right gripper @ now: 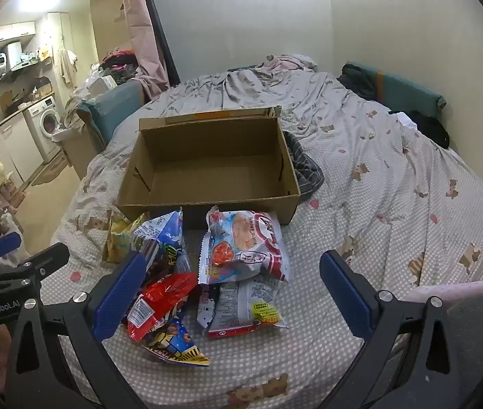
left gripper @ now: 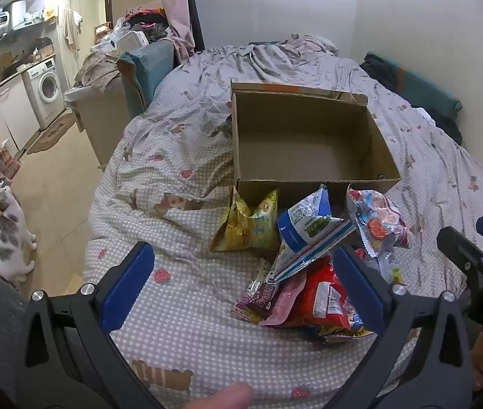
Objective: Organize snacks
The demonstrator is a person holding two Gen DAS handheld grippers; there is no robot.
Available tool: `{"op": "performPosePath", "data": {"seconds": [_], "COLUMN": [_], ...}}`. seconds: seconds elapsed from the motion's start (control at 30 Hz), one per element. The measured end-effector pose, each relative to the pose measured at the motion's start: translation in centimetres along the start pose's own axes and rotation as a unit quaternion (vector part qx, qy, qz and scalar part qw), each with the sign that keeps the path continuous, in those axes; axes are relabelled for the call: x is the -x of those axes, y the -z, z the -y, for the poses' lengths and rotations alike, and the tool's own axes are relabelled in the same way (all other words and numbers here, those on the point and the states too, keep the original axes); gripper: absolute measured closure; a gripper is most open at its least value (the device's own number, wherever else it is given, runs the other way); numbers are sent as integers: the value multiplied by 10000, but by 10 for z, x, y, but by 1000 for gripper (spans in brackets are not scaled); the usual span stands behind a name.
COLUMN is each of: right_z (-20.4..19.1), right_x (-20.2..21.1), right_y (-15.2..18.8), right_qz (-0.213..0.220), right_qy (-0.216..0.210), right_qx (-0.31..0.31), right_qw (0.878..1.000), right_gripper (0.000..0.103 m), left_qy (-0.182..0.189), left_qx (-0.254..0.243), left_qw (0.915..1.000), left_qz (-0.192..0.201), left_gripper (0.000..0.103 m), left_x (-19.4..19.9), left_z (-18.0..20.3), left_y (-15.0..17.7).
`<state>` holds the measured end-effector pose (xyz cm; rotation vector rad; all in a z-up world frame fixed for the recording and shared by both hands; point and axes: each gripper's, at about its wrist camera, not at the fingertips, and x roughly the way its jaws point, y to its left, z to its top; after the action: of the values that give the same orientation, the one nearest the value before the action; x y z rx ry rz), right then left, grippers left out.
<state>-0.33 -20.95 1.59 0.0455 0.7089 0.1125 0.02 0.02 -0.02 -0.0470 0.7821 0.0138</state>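
An open, empty cardboard box (left gripper: 309, 143) sits on the bed; it also shows in the right wrist view (right gripper: 214, 167). A pile of snack bags lies in front of it: a yellow bag (left gripper: 248, 221), a blue and white bag (left gripper: 309, 225), a red bag (left gripper: 323, 296), and a shrimp-flakes bag (right gripper: 245, 245). My left gripper (left gripper: 245, 286) is open and empty, just before the pile. My right gripper (right gripper: 231, 289) is open and empty, hovering over the pile.
The bed (right gripper: 395, 197) has a checked cover with rumpled bedding at the back. A striped cloth (right gripper: 304, 167) lies right of the box. A cat (left gripper: 11, 238) stands on the floor at left. A washing machine (left gripper: 45, 90) stands far left.
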Motion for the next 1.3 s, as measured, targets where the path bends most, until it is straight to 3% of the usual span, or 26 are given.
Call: {"op": "performPosePath", "data": {"seconds": [1.3], "right_z": [2], "right_x": [-5], "right_y": [-1], "right_qz": [-113], "right_qy": [2], "right_qx": [-51], "right_qw": [9999], "right_gripper": [0], "left_qy": [-31], "left_qx": [-32], "left_qw": [10000], "left_qz": [23], "left_gripper": [0], "left_x": [2], "left_z": [2], "left_y": [0]}}
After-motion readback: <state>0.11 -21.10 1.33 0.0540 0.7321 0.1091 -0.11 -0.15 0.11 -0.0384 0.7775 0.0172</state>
